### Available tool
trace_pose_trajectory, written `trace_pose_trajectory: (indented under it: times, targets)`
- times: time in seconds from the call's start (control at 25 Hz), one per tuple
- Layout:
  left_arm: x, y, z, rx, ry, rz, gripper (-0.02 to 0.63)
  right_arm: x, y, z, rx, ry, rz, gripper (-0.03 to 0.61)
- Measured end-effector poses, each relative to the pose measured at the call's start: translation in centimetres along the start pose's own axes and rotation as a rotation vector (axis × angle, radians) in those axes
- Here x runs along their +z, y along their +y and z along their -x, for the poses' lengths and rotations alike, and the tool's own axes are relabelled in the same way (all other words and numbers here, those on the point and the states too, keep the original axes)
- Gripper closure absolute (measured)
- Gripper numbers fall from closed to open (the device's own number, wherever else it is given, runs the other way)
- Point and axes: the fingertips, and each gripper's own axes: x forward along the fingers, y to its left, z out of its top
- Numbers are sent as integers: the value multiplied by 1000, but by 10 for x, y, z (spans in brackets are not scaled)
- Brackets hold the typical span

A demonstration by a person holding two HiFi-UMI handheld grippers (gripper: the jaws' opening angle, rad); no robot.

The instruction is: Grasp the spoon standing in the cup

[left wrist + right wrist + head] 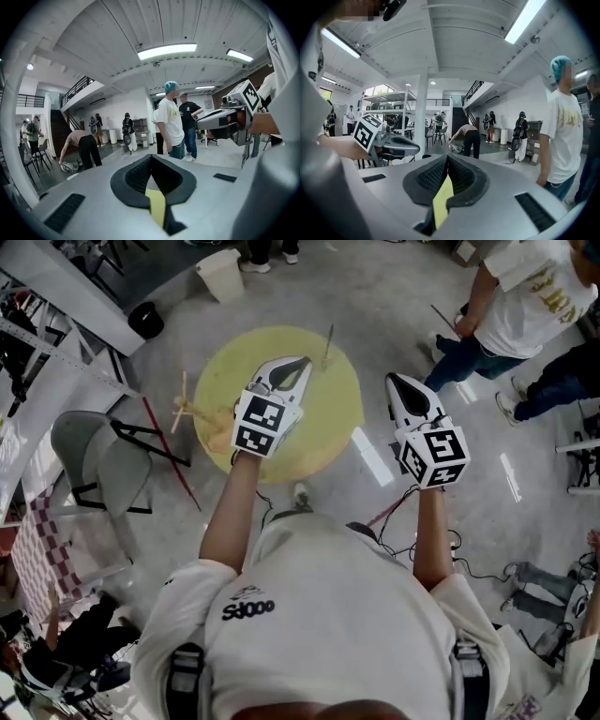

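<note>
– Grey polished floor (pixel 394 296) fills the head view, seen from steeply above. What is on it?
– A person (pixel 328 615) in a white shirt takes up the bottom of the view, with both forearms reaching forward. Ahead stands a round yellow tabletop (pixel 234 362), and a grey chair (pixel 89 451) sits to its left.
– And the tools?
– The left tool (pixel 302 363) is held over the tabletop. Its jaws are pressed together with nothing between them. The right tool (pixel 394 381) is held over bare floor, just off the tabletop's right edge, and its jaws are likewise together and empty. Each tool carries a cube (pixel 261 423) with square markers. Both gripper views look out level at people (pixel 169 122) standing indoors.
– Where is the spoon?
– The spoon (pixel 328 341) stands upright, slightly tilted, near the tabletop's far rim. It appears just right of the left tool's tip, with a gap between them. Its base is too small to make out.
</note>
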Motion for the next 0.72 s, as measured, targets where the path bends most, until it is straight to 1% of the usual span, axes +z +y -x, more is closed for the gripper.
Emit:
trace_pose_trajectory:
  times: [0.16,0.24,0.32,0.48,0.68,0.72]
  targets:
    - [-24,18,-22,-26,56,41,586,-15,-5,-23,-24,43,-9,555]
    - [-37,24,-39,-40,88,63,586,-28,-9,-37,-15,88,-2,555]
    - [-50,31,-58,-43,114,86,584,-41,-15,-52,12,134,6,555]
    - [-78,43,-101,-25,171,154,584,-62,-35,-74,60,181,-11,555]
    - [-118,50,-158,-4,249,237,583,-93,-75,-89,84,228,-38,555]
    - [-126,53,-168,3,263,253,565,-98,-82,-93,83,236,-43,555]
